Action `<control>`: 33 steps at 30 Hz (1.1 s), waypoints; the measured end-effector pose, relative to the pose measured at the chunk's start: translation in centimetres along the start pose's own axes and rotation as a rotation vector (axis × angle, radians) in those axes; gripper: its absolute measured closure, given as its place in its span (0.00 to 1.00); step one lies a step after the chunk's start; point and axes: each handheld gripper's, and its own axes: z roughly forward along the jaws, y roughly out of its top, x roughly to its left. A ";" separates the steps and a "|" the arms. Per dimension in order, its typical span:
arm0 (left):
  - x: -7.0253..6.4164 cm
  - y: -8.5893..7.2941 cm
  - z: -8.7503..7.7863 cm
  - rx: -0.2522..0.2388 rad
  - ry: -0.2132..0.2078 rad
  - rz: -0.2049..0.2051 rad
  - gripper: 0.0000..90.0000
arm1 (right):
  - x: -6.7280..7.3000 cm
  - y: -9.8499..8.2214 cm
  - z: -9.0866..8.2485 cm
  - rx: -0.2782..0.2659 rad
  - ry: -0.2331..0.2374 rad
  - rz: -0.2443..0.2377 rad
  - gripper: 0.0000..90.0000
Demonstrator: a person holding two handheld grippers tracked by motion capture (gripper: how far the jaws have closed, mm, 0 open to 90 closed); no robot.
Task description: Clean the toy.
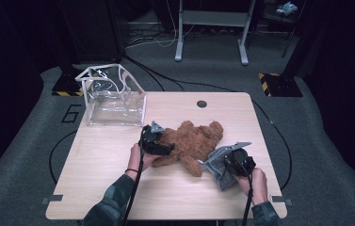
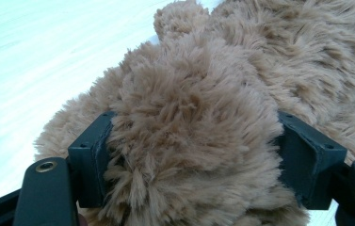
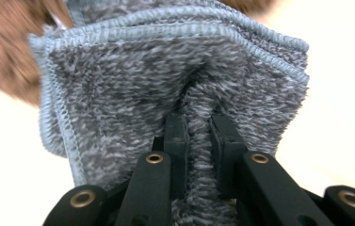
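A pale wooden counter [image 1: 118,188] with rounded corners stood on grey carpet, a small dark round hole near its far edge. On its far left corner sat a clear plastic box-shaped bag with white trim [image 1: 111,96], open at the top and well apart from everything else on the counter.

Near the middle of the counter lay a shaggy brown plush teddy bear [image 1: 196,141], sprawled flat with its limbs spread (the fur was long and tufted in the left gripper view [image 2: 241,61]). To its right, touching one of its limbs, was a folded grey fleecy towel with a stitched light blue-grey border [image 1: 220,170], lying close to the near right part of the counter.

The left gripper [image 1: 158,145] rested at the bear's left side, its black jaws standing wide apart but pressed into a thick wad of brown fur; in the left gripper view [image 2: 191,165] the plush bulged out between and over both pads, so the jaws were clamped on the bear. The right gripper [image 1: 227,162] lay over the towel, and the right gripper view [image 3: 198,155] showed its jaws drawn nearly together, pinching a raised fold of the grey cloth [image 3: 165,70] between them, with the brown fur blurred beyond the towel's far edge.

A person's forearms in dark patterned sleeves came in from the near edge, one hand on each gripper.
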 end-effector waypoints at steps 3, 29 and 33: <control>0.0 0.0 0.0 0.001 0.002 -0.002 0.27 | -0.4 -1.1 0.0 0.067 -0.039 0.011 0.88; 0.1 0.0 0.0 0.000 -0.008 -0.003 0.27 | 2.2 1.3 1.5 -0.074 0.105 -0.005 0.88; 0.2 0.0 0.0 -0.001 -0.010 -0.004 0.27 | 2.0 0.2 1.1 -0.053 0.105 -0.010 0.89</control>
